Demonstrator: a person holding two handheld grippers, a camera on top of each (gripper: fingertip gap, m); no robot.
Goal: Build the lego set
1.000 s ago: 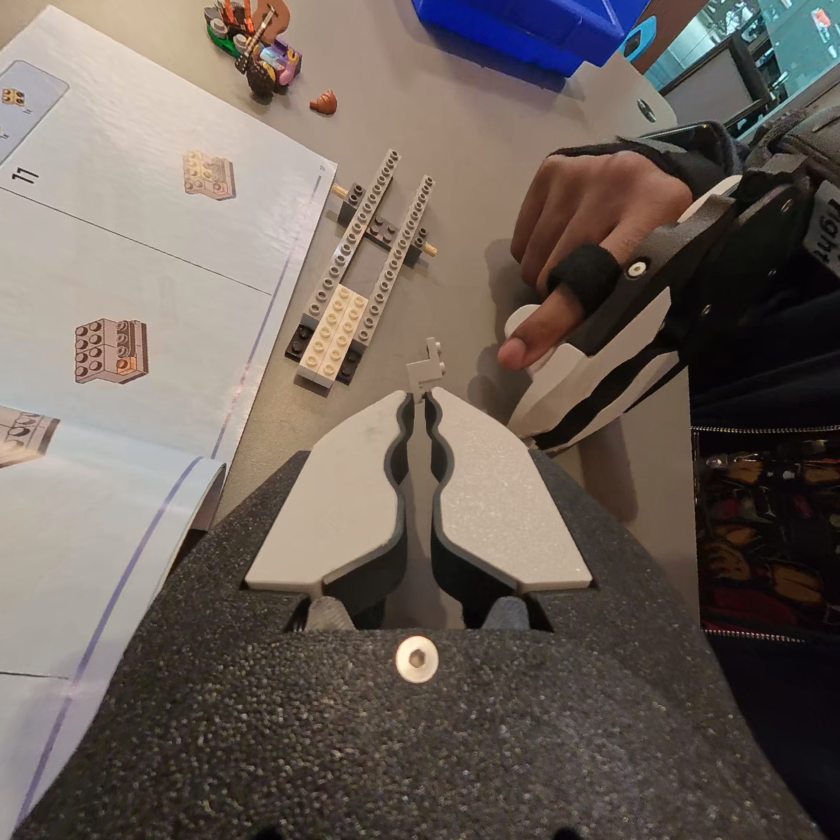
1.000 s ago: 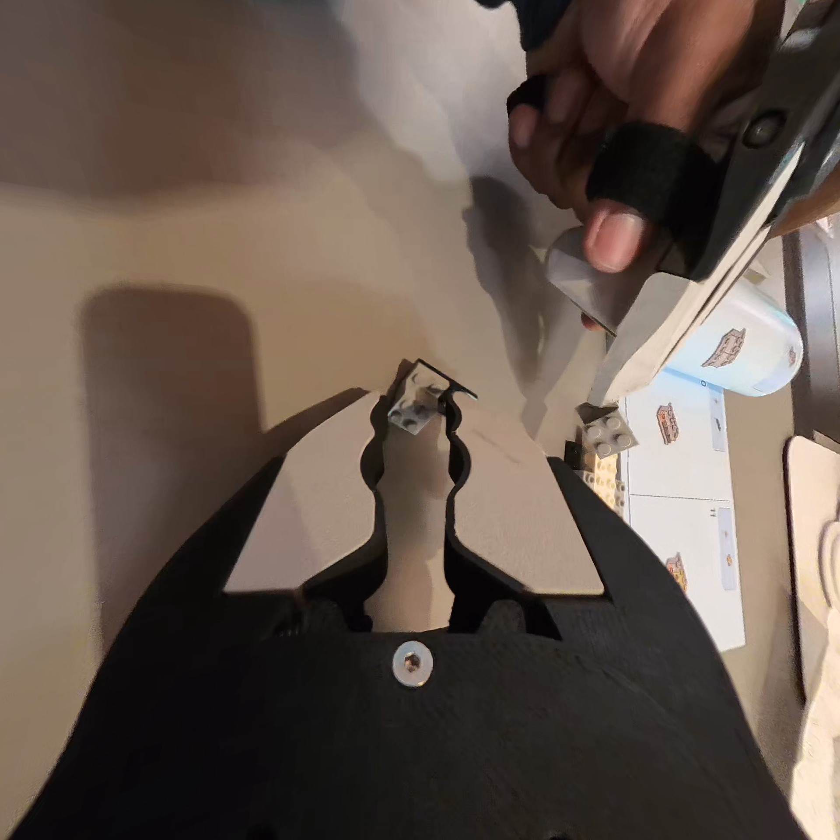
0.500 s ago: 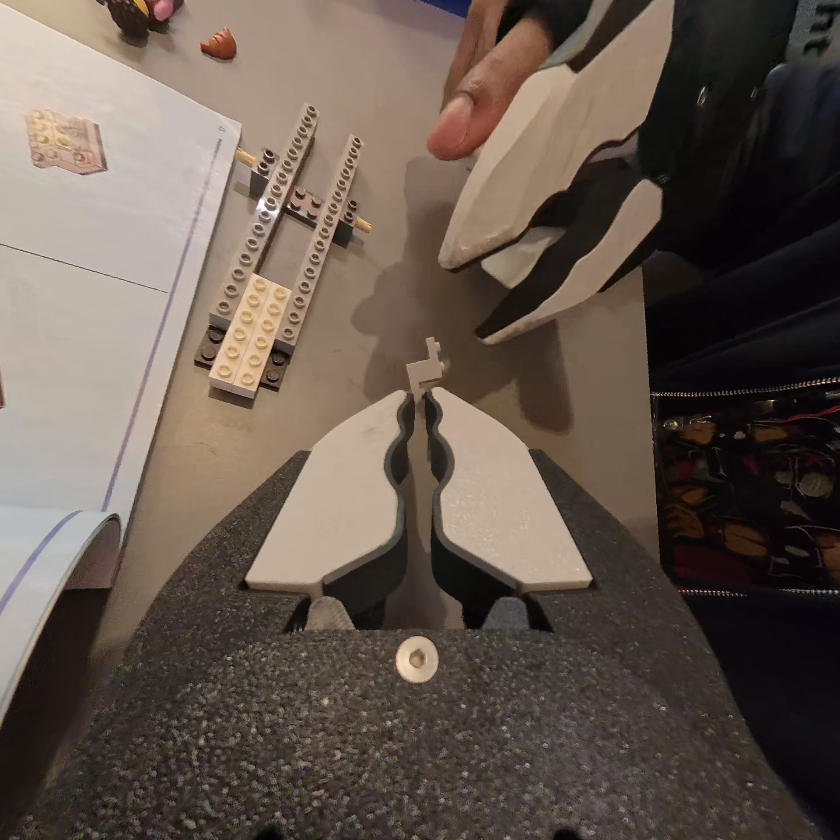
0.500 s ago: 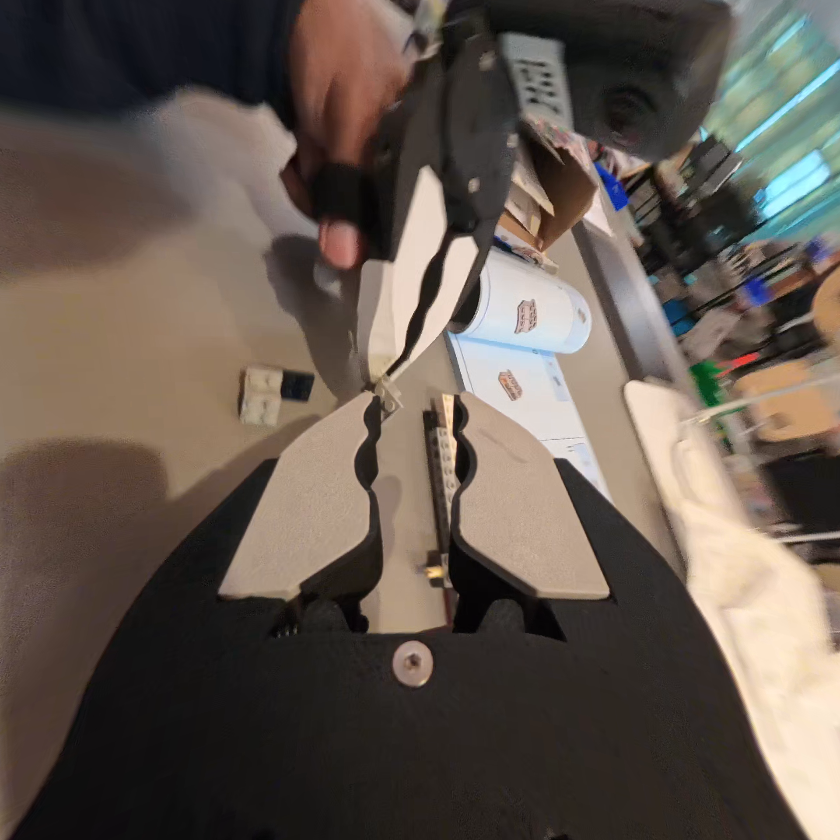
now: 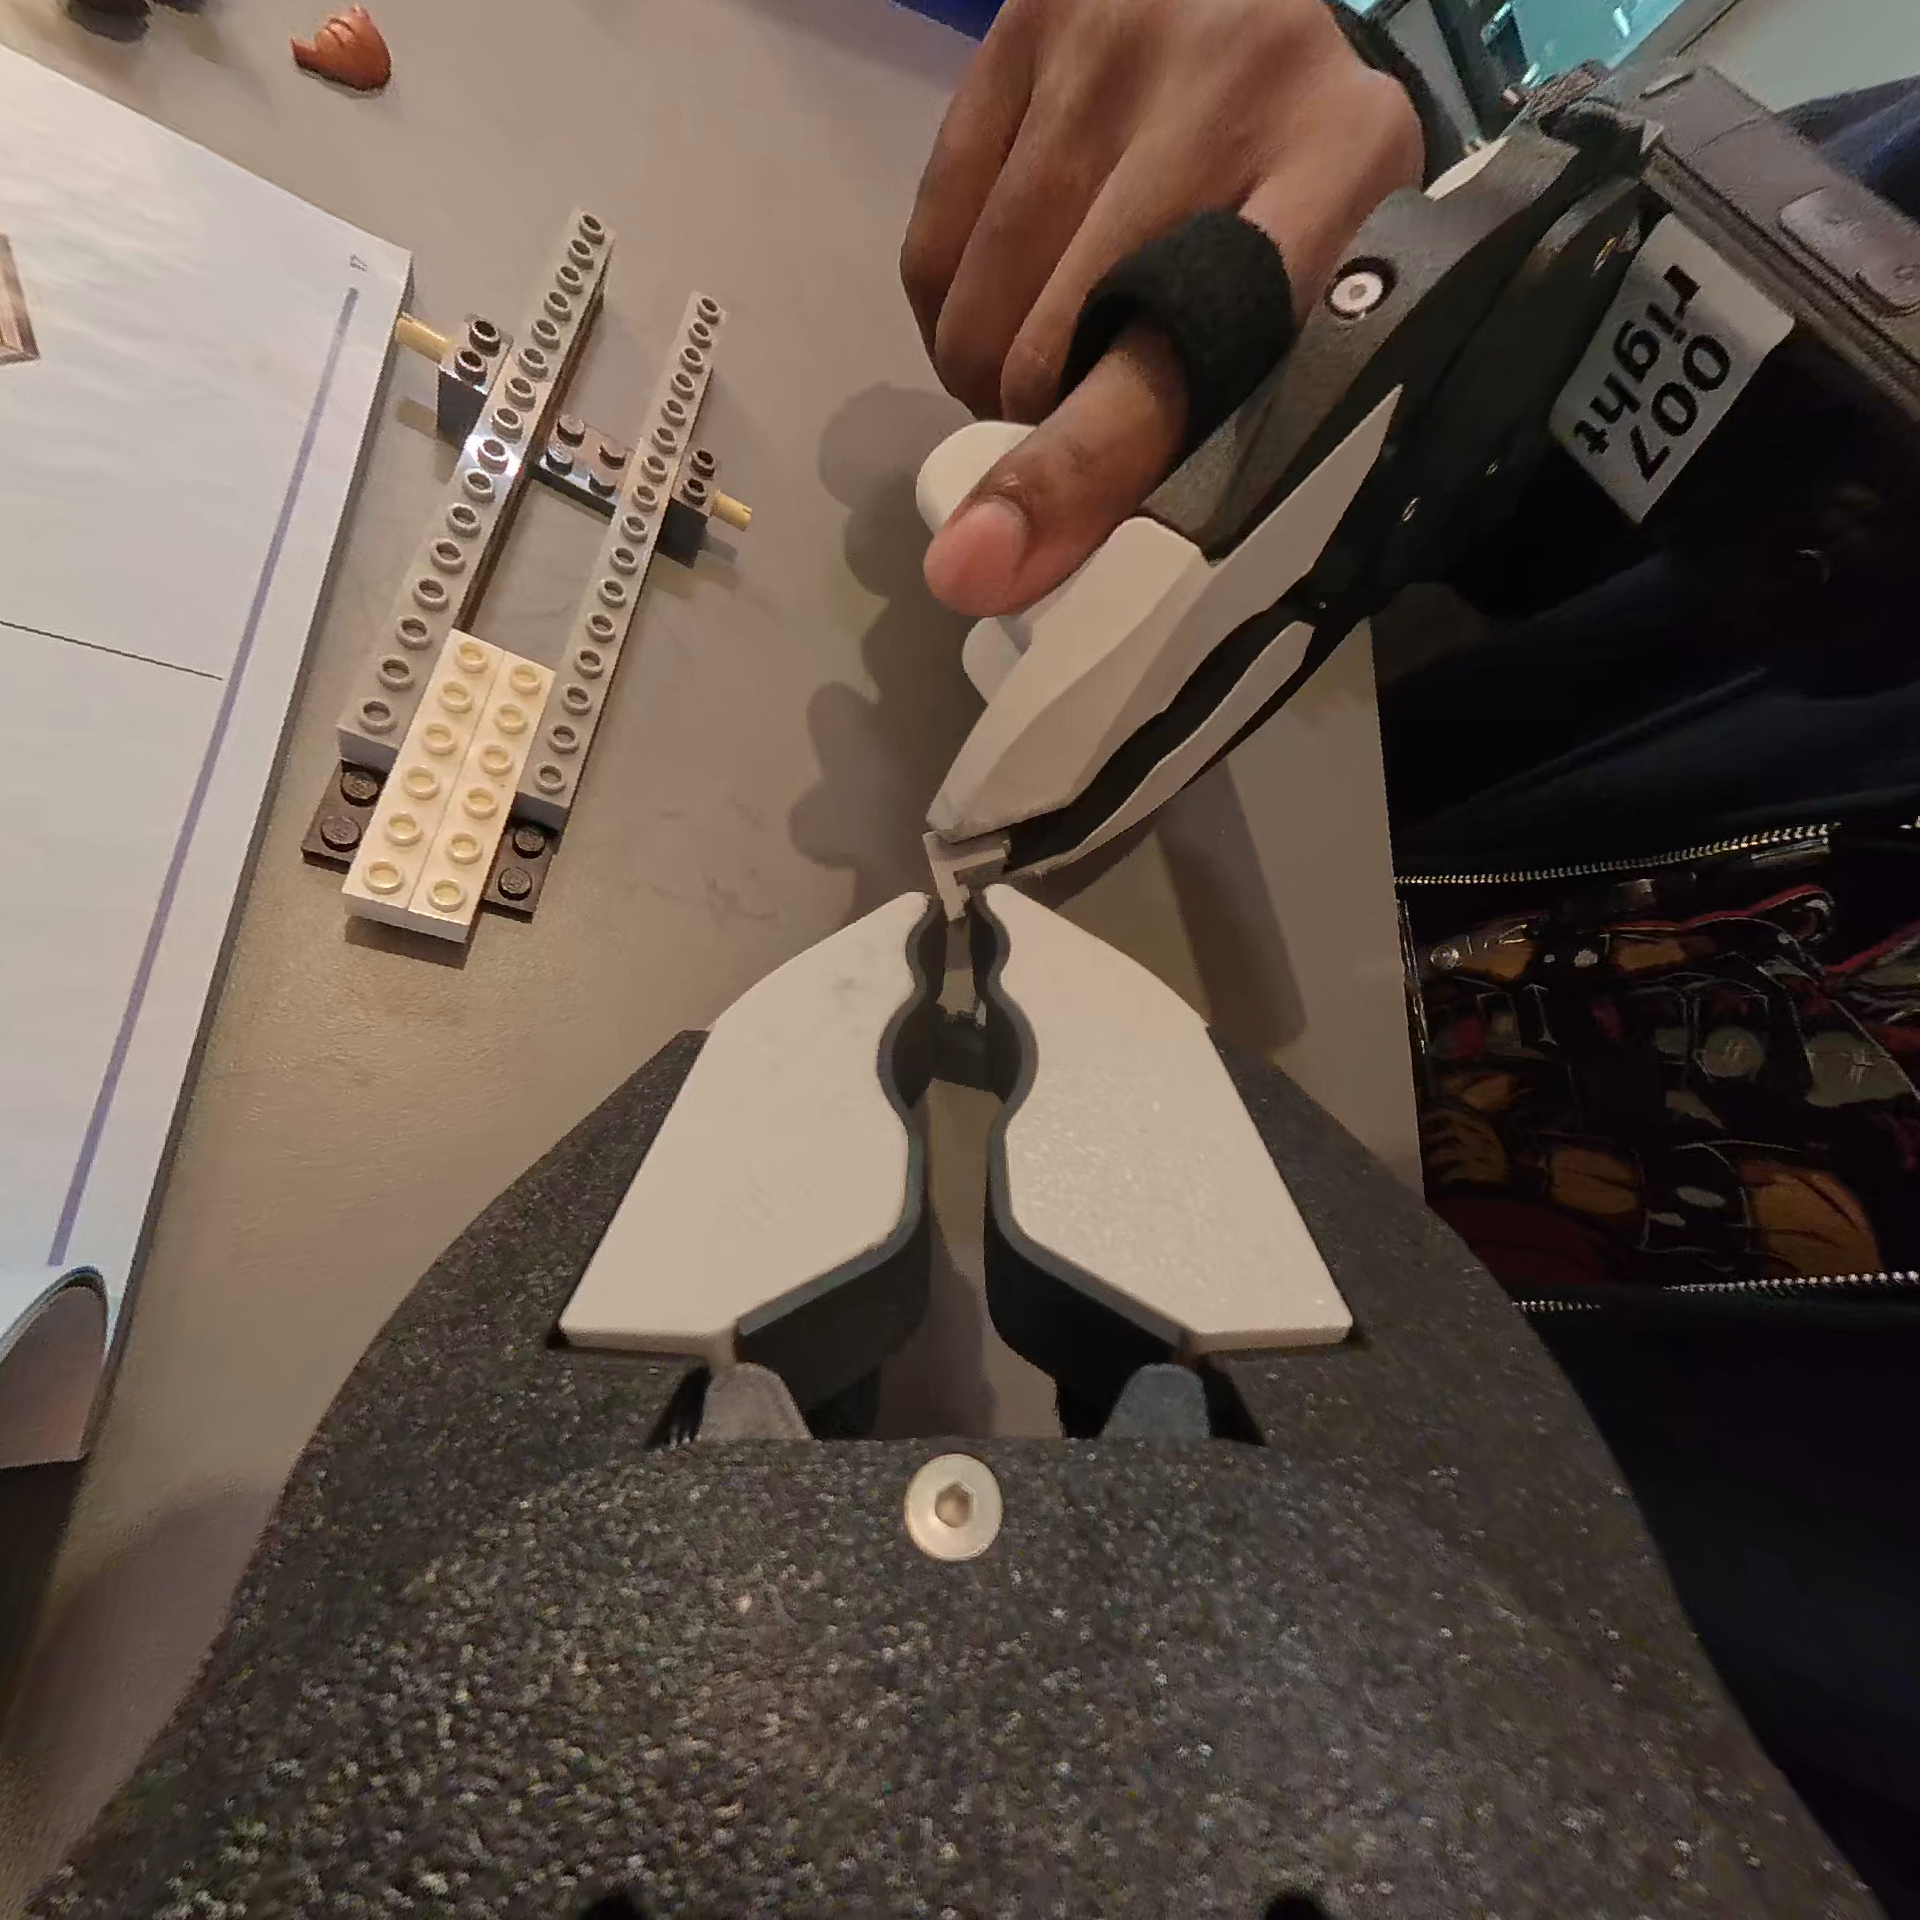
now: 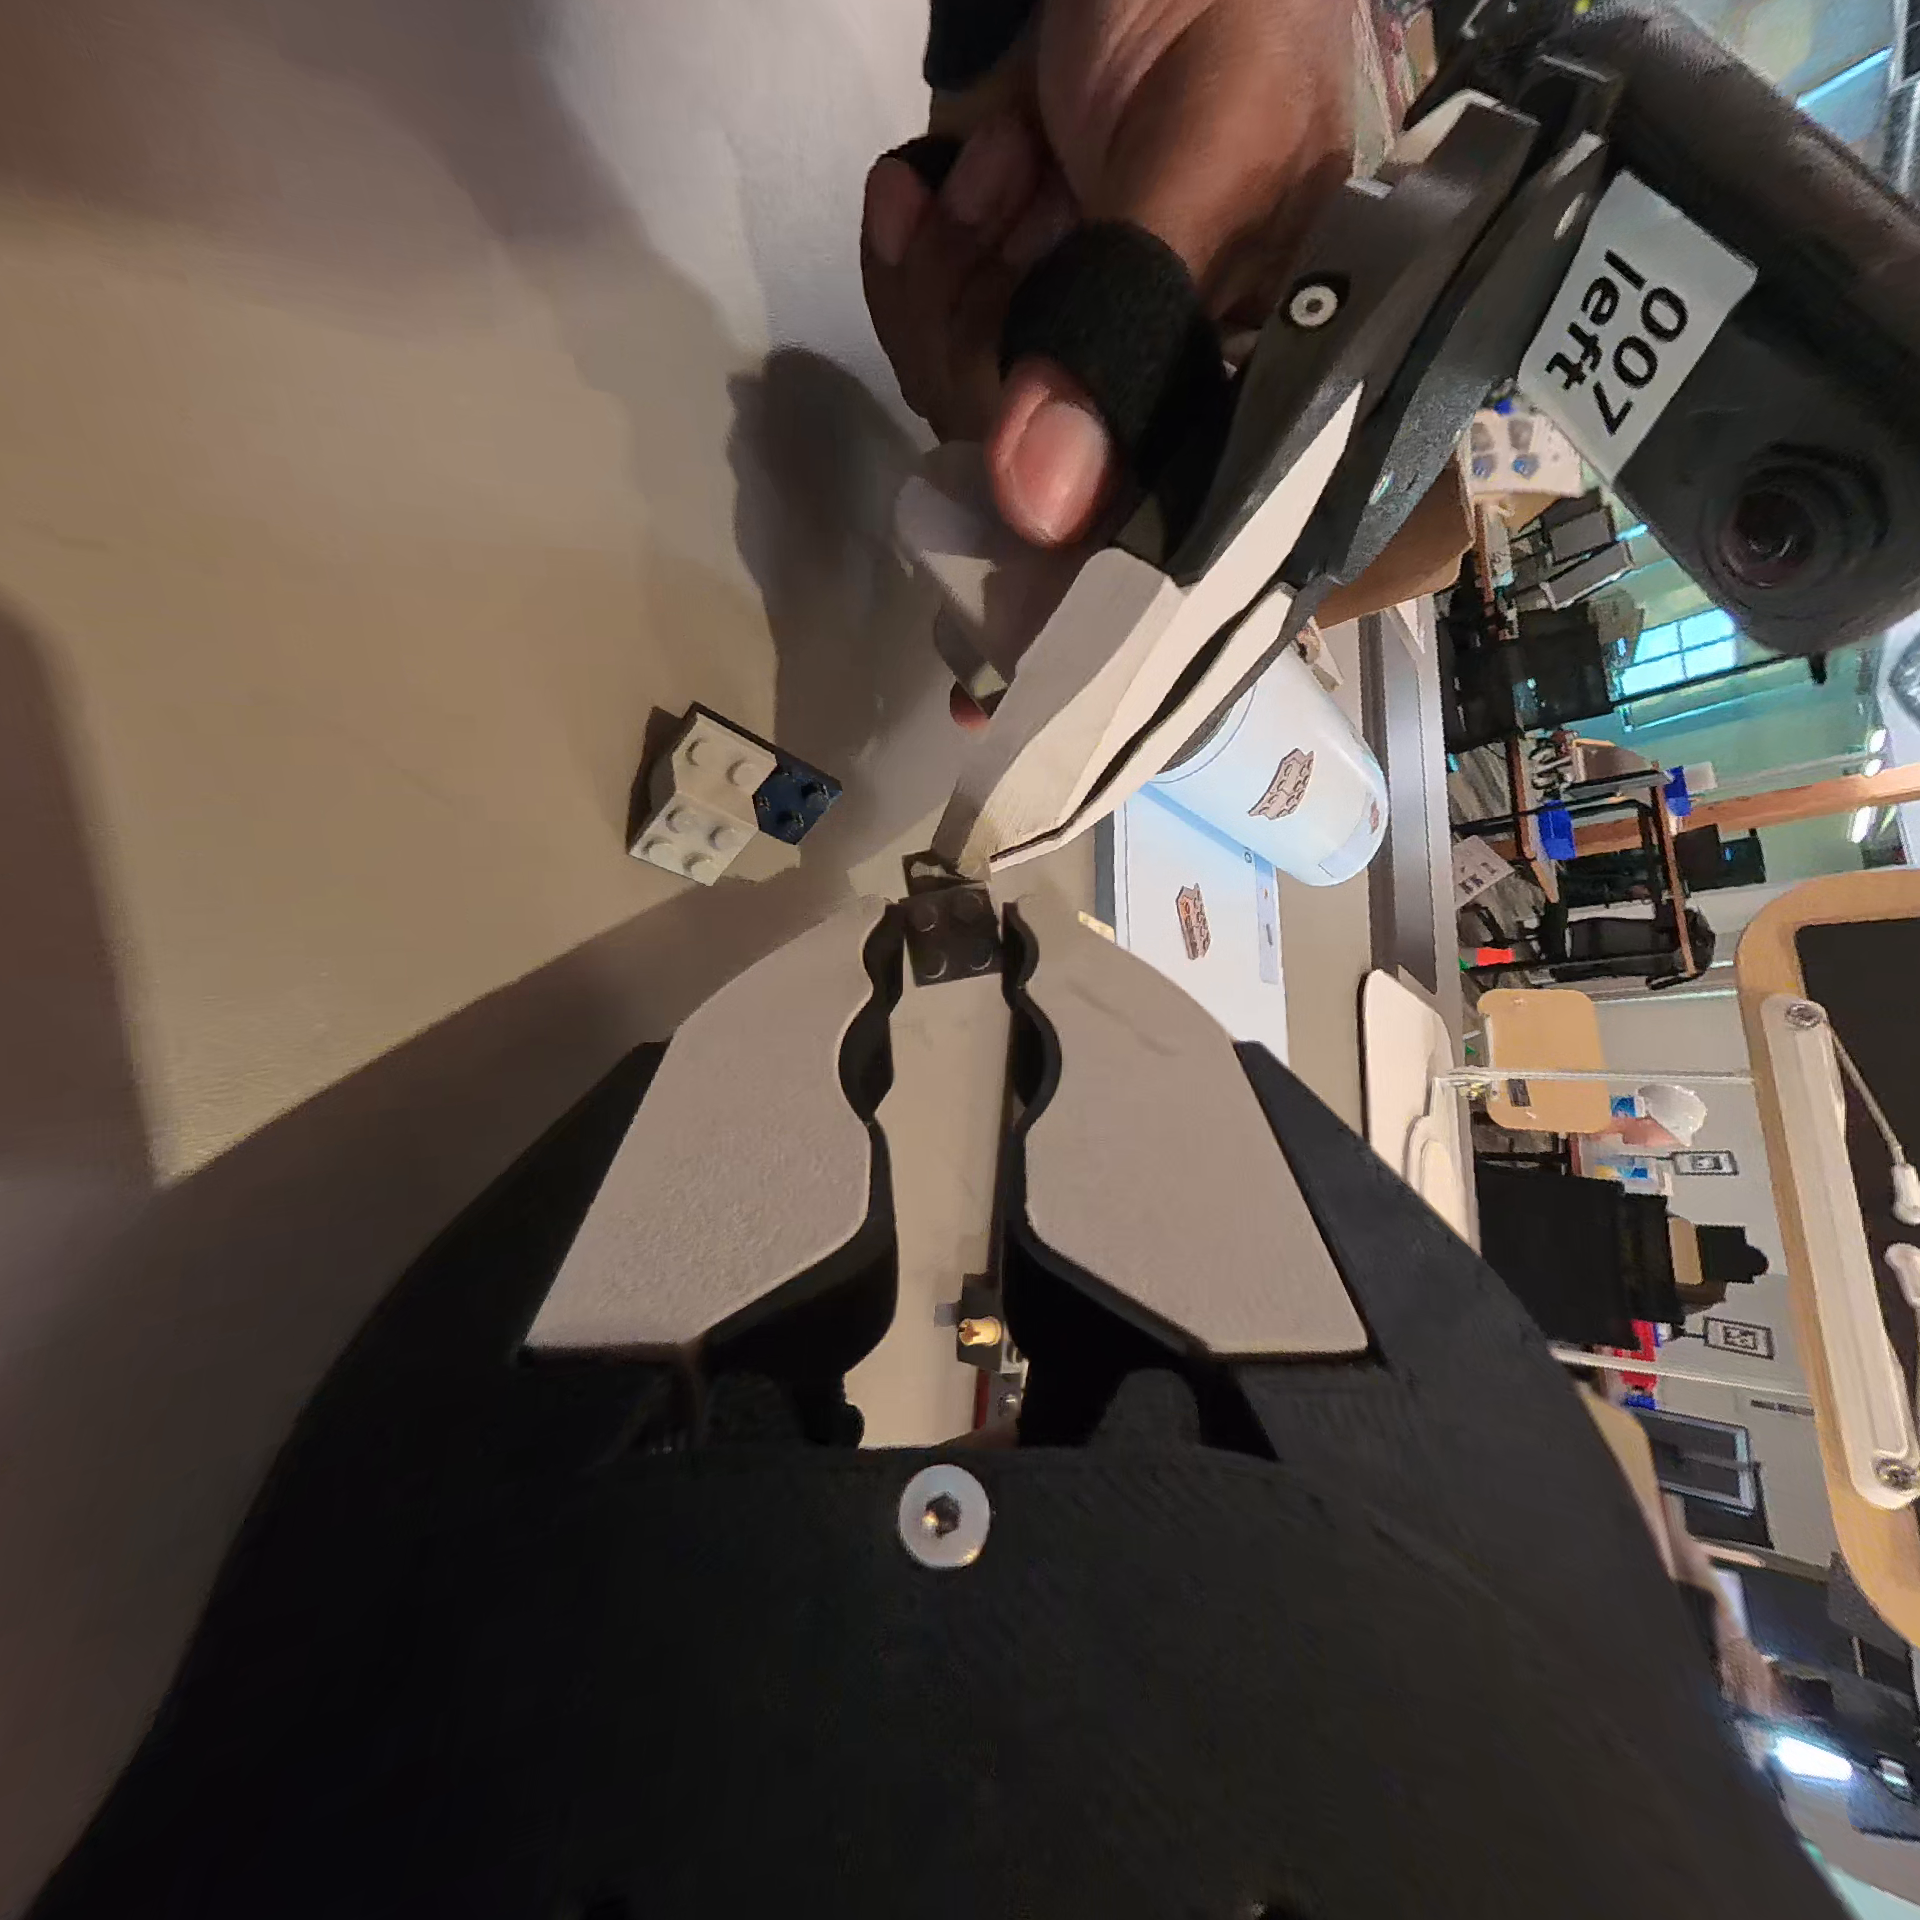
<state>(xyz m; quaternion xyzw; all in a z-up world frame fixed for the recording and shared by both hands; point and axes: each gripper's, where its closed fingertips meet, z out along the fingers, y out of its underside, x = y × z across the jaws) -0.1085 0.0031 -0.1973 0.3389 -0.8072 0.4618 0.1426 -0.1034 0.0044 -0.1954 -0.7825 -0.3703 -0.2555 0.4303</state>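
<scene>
Both tongs meet on one small grey bracket piece (image 5: 961,865) at frame centre.
The left tongs (image 5: 957,906) pinch its thin plate, nearly closed; the right tongs (image 6: 948,925) clamp its studded face, above the table (image 5: 727,156).

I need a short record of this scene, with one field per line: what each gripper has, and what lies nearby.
Left gripper: jaws shut on a small grey bracket piece
Right gripper: jaws shut on the same piece, on its studded plate
Table: grey and cream brick assembly, open instruction booklet
Also nearby: white and blue bricks
</scene>
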